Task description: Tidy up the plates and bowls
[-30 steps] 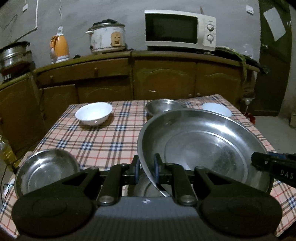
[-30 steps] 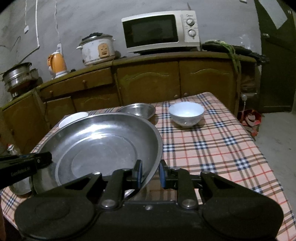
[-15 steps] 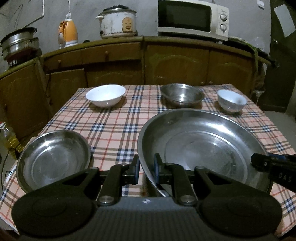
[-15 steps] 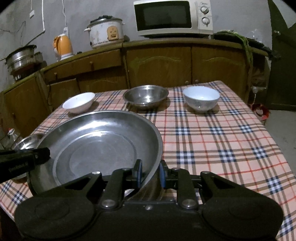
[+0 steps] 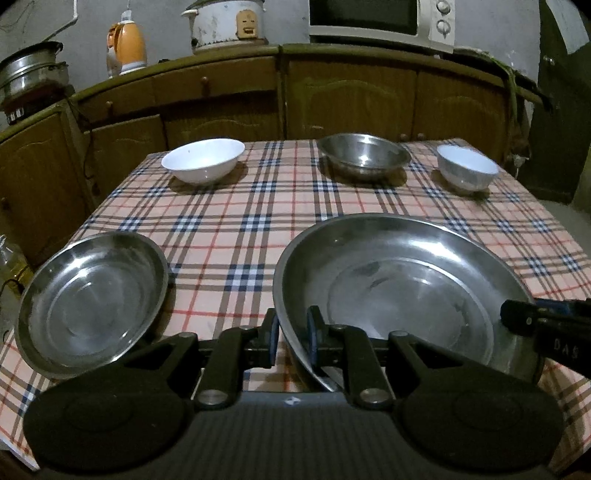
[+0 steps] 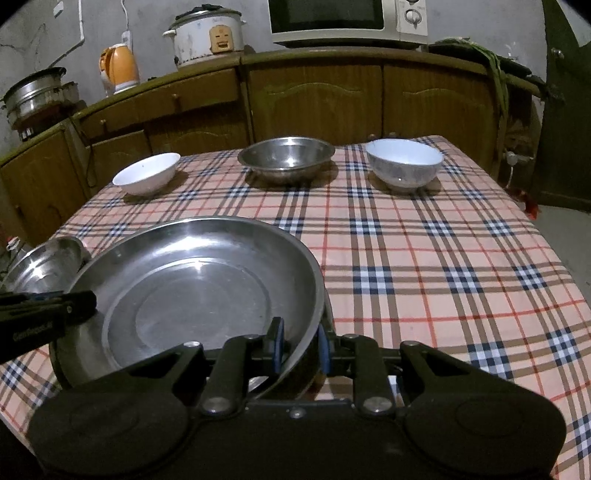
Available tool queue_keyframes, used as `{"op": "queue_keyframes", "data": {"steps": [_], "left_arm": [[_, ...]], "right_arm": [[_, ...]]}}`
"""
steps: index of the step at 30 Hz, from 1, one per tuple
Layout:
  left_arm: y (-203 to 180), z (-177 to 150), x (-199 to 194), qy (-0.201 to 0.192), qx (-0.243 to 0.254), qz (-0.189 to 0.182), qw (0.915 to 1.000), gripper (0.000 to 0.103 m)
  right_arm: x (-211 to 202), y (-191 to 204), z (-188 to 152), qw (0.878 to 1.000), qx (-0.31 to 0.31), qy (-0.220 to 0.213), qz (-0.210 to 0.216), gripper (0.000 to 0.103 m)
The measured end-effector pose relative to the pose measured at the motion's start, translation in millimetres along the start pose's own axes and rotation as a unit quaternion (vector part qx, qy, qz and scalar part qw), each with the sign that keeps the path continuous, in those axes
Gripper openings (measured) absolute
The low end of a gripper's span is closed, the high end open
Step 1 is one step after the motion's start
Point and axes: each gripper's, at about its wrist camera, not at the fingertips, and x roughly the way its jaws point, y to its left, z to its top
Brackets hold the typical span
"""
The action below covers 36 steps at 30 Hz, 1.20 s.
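A large steel plate [image 5: 402, 291] [image 6: 199, 295] is held low over the near part of the checked table. My left gripper [image 5: 291, 334] is shut on its left rim. My right gripper [image 6: 300, 345] is shut on its right rim. A smaller steel plate [image 5: 92, 302] [image 6: 40, 269] lies at the near left. At the far side stand a white shallow bowl [image 5: 203, 164] [image 6: 147, 178], a steel bowl [image 5: 364, 155] [image 6: 287, 158] and a white deep bowl [image 5: 467, 171] [image 6: 404, 164].
The checked tablecloth [image 5: 258, 221] [image 6: 424, 258] covers the table. Behind it runs a wooden cabinet [image 5: 351, 96] bearing a microwave [image 6: 347, 18], a rice cooker [image 6: 207, 35], an orange kettle [image 6: 118, 68] and a steel pot [image 6: 33, 92].
Both grippers have lowered and tilted down with the large plate, so the table and far bowls show more fully. The grip on both rims is unchanged.
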Motion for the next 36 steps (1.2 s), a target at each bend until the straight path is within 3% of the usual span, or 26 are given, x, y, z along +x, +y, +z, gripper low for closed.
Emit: {"op": "queue_keyframes", "data": {"steps": [13,21,27,31,36], "left_arm": [[-5.2,-10.8,16.0,0.007,0.007,0.008,0.9999,0.02],[-2.0,-13.7,20.7,0.015,-0.006,0.002,0.9999,0.022],[4.5,-11.5,16.5,0.007,-0.021,0.007,0.9997,0.033],[9.5,-6.2,8.5,-0.002,-0.031,0.006,0.9995,0.045],[21.5,0.7,-1.2,-0.006,-0.05,0.009,0.9987,0.052]], "right_arm": [[13.8,1.6,-7.2,1.0,-0.015,0.0,-0.011,0.026],[13.5,8.6,-8.5,0.999,-0.036,-0.001,-0.011,0.038],[1.8,7.4,-1.9,0.999,-0.034,-0.026,-0.024,0.038],[-9.5,10.6,5.8,0.999,-0.032,-0.042,-0.011,0.038],[-17.7,21.8,14.5,0.998,-0.035,-0.049,0.014,0.046]]}}
